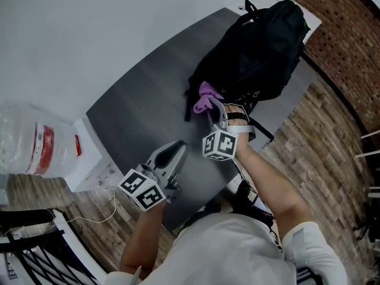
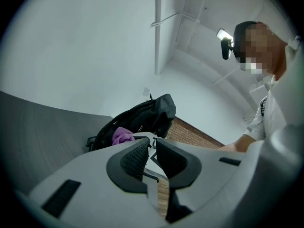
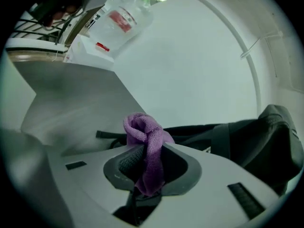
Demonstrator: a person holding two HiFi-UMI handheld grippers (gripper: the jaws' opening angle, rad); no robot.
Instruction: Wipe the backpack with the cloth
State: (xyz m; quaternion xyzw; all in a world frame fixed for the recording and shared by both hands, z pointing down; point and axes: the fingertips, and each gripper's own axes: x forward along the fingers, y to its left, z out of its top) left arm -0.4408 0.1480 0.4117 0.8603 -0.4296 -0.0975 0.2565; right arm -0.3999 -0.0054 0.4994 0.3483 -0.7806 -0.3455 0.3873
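**Purple cloth gripped, brought up to the backpack's near end**

Purple terry was pinched between the jaws of the right gripper [image 3: 151,148]. The jaws were closed on the cloth's [image 3: 145,127] middle, so that a twisted bunch stood out past the tips and a tail hung back behind the pads. Just beyond that bunch lay the black backpack [image 1: 255,52] on the grey table [image 1: 148,100]. In the head view the cloth sat at the backpack's near end and looked to be against the fabric, though real contact could not be confirmed.

The left gripper [image 2: 153,146] was well short of the backpack, on the person's side of it. Its jaws were drawn close with only a narrow slit between them, and nothing was in that slit.

By my reading, the step in hand was the start of the wipe: the cloth was taken up and the bag reached, with no stroke evident yet. The next move would call for pressing the bunch onto the backpack and drawing it along the surface toward its far end. The free gripper would probably need to steady the soft bag so it did not slide
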